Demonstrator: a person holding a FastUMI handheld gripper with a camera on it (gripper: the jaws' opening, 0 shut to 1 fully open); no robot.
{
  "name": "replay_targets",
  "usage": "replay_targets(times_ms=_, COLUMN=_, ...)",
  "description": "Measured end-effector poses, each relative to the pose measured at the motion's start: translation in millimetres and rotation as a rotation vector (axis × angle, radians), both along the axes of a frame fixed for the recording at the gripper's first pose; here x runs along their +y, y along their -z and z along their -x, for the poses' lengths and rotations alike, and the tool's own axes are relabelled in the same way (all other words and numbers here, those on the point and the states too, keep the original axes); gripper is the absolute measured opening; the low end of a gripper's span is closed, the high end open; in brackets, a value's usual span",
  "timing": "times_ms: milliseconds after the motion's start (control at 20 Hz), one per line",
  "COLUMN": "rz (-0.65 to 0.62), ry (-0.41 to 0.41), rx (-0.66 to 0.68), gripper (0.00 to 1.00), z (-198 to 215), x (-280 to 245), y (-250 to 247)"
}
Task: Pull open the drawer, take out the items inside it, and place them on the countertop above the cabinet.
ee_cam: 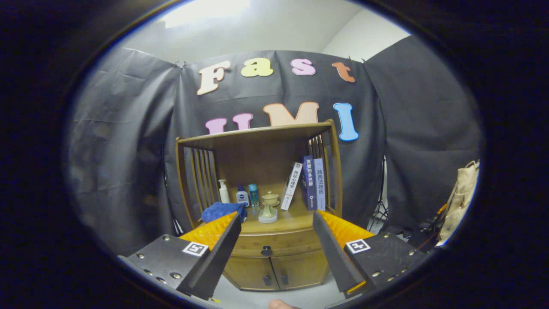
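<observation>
Drawer (274,243) is closed, sitting right under the countertop (296,221) of the wooden cabinet (274,266), knob (266,250) facing us. Our gripper (275,223) hangs spread wide with nothing in it, well short of the drawer. On the countertop: a blue cloth (221,210), bottles (242,195), books (311,182).

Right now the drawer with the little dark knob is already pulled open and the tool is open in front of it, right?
Not quite. In the gripper view the drawer is closed, its front flush with the cabinet, and its knob untouched. The rest holds: the tool is open, its fingers spread wide, with the knob beyond and between them.
</observation>
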State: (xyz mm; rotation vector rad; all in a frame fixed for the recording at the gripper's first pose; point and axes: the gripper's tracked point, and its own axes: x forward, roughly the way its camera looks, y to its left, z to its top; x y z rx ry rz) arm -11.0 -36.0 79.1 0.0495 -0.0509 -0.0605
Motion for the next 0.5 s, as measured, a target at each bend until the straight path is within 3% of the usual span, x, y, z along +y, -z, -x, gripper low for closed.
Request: replay_targets(times_ms=500, rz=0.035, ry=-0.069, rx=-0.001, gripper=1.0, z=3.7, x=34.1, y=1.5)
